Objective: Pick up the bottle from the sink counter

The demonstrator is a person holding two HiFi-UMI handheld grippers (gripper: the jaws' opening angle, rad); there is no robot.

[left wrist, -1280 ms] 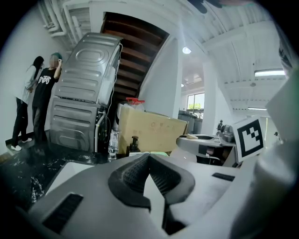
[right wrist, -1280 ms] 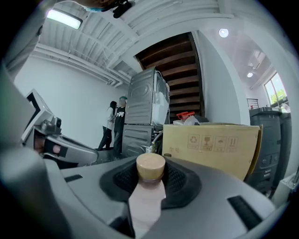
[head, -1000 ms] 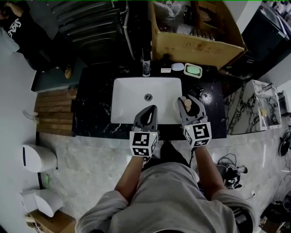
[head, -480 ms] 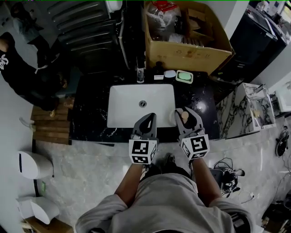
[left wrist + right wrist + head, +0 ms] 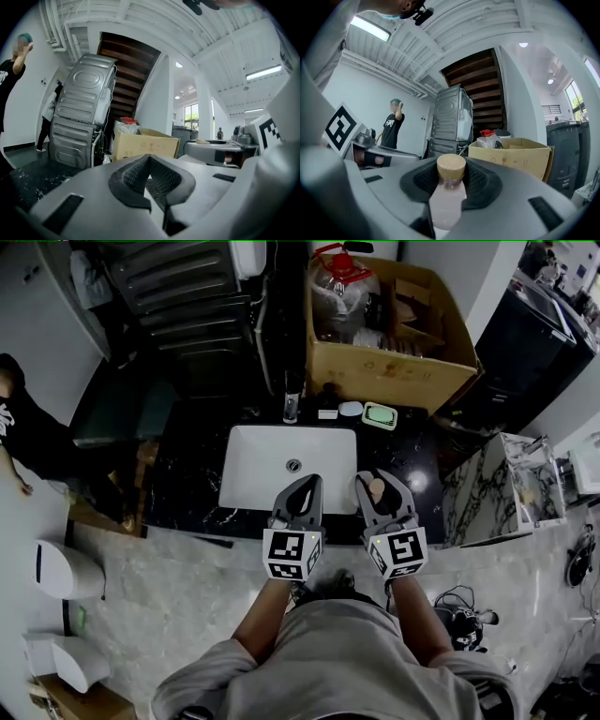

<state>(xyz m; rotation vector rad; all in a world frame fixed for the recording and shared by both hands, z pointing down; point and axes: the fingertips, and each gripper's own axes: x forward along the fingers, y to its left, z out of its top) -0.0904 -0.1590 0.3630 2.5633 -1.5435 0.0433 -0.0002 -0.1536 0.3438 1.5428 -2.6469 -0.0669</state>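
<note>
The left gripper hangs at about 6 o'clock from the white sink. Its jaws are pressed together and nothing is between them.

Just beside it, at about 3 o'clock, the right gripper is clamped on the bottle. The bottle stands upright between the pads, and its tan cap rises above them. It sits over the front edge of the black counter, at about 5 o'clock from the sink. I cannot see its base.

The pads seem to hold only the smooth upper part, below the cap. If the grip loosens, or the hand tilts quickly, the bottle can slide down and fall. It would probably hit the counter edge or the floor. The two grippers are also very near, so a careless sideways move of the left one can knock the bottle.
</note>
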